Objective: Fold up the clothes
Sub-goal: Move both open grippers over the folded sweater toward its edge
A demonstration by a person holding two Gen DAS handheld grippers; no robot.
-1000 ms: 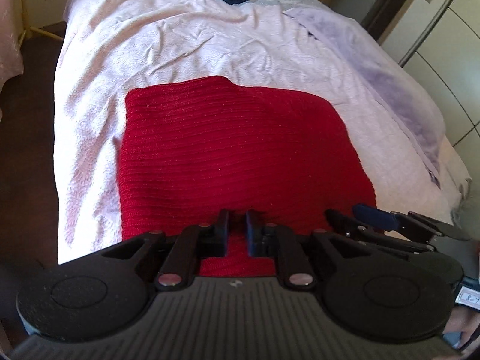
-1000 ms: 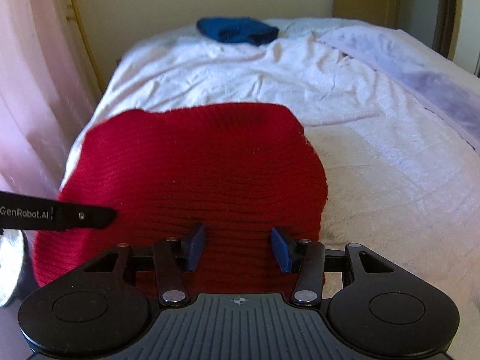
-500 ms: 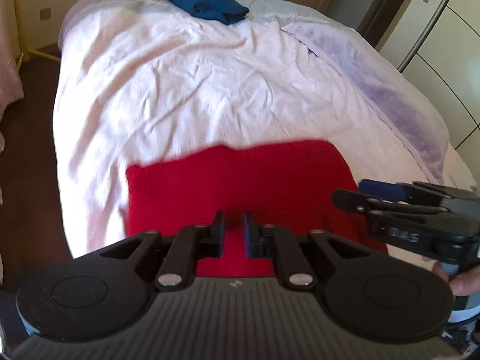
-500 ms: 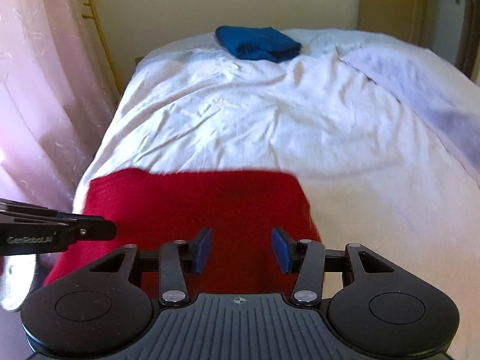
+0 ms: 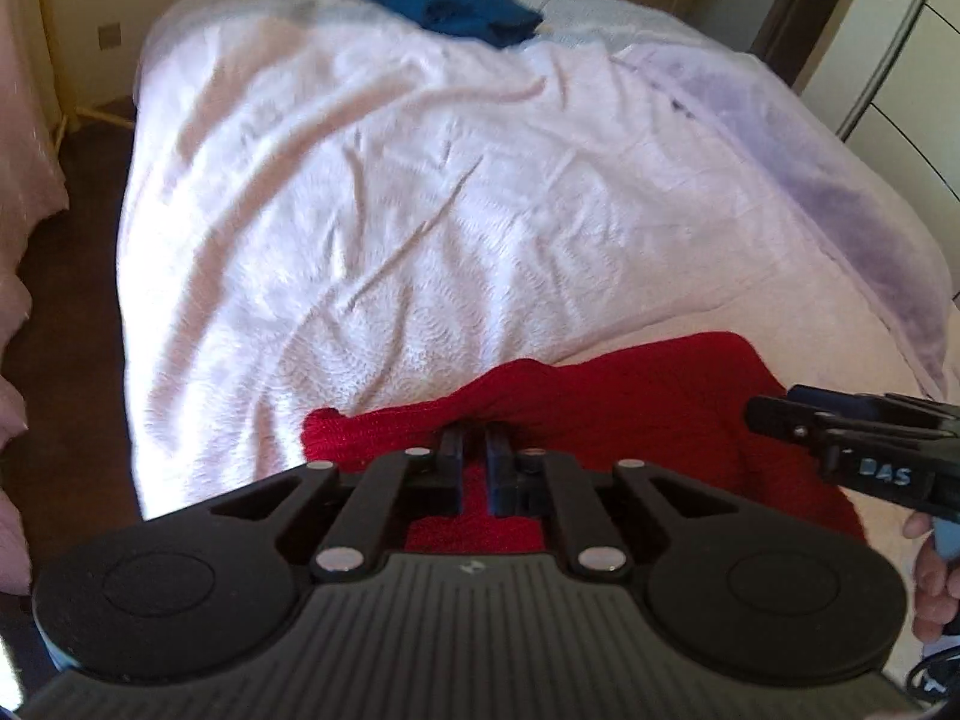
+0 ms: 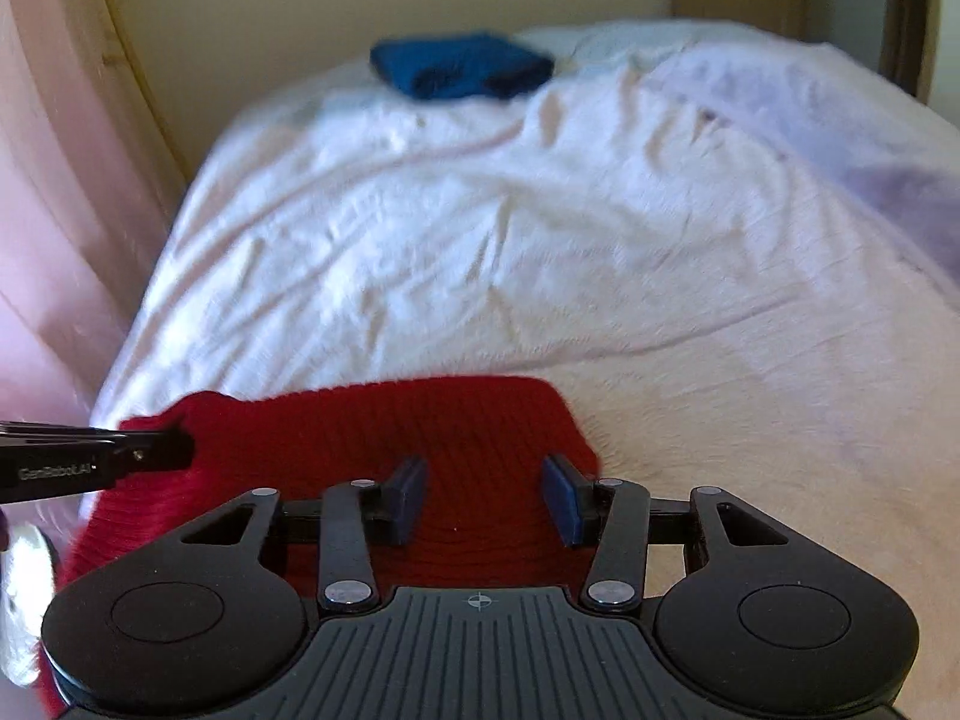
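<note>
Two claws: left claw (image 5: 474, 441) pinches red knit (image 5: 660, 408), right claw (image 6: 483, 495) gapes

- red knit garment (image 5: 648, 414): near part is sitting hidden behind left gripper (image 5: 474, 468) body
- right gripper (image 6: 483, 495): the same garment's lower edge is disappearing under it
- blue folded cloth (image 6: 459, 63): blurring, details unreadable

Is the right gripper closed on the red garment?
No, the right gripper has its fingers spread wide apart above the red garment, pinching nothing.
</note>
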